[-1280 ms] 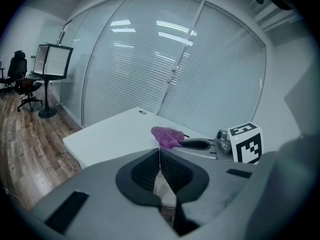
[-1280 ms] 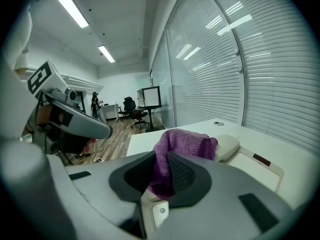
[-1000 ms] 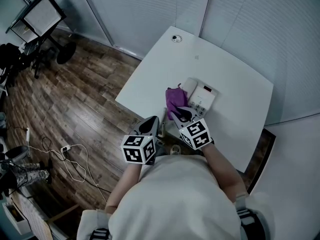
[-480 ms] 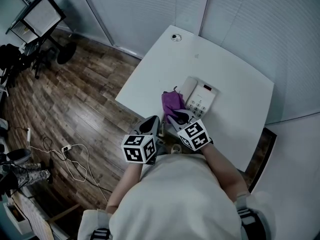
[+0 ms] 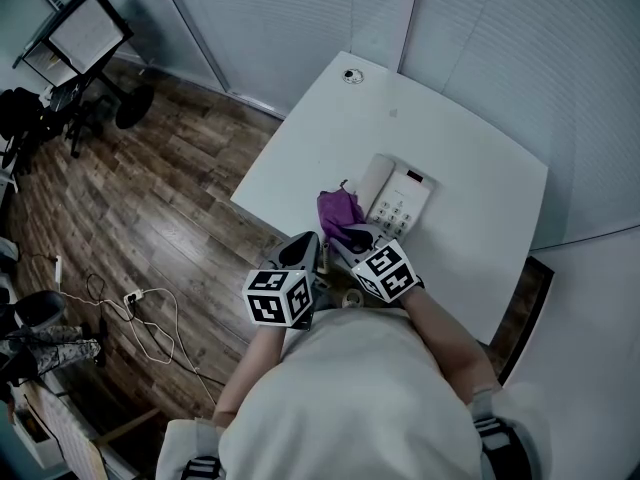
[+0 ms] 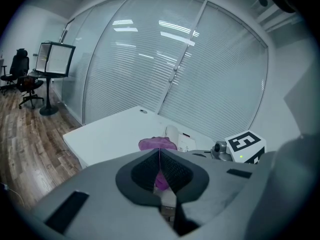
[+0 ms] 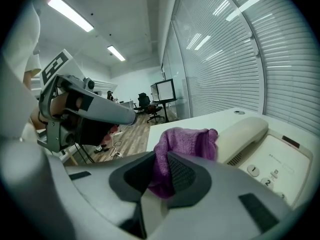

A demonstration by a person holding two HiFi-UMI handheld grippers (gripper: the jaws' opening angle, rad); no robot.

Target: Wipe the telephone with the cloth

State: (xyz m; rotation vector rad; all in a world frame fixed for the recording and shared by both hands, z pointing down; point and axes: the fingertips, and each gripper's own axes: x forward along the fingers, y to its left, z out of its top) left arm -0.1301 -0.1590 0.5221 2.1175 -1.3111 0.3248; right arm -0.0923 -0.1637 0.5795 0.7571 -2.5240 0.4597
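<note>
Telephone (image 5: 400, 196) near the tabletop's (image 5: 470, 168) front edge: the purple cloth (image 5: 338, 212), clamped in the right hand-held gripper (image 5: 352, 236), has slid back along the receiver toward the person, likely ending one stroke; left hand-held gripper (image 5: 305, 242) idle, jaws together.

In the head view the near end of the cloth (image 5: 338, 211) is being covered by the right gripper (image 5: 364, 234). The tabletop's (image 5: 330, 128) near edge is being hidden under the person's torso (image 5: 350, 398). A small round thing (image 5: 349, 76) at the far corner is being shown too small to tell. In the right gripper view the telephone (image 7: 270, 149) is being cut off at the right rim, and the cloth's lower end is being buried between the jaws. In the left gripper view the telephone is being partly screened by the cloth.
</note>
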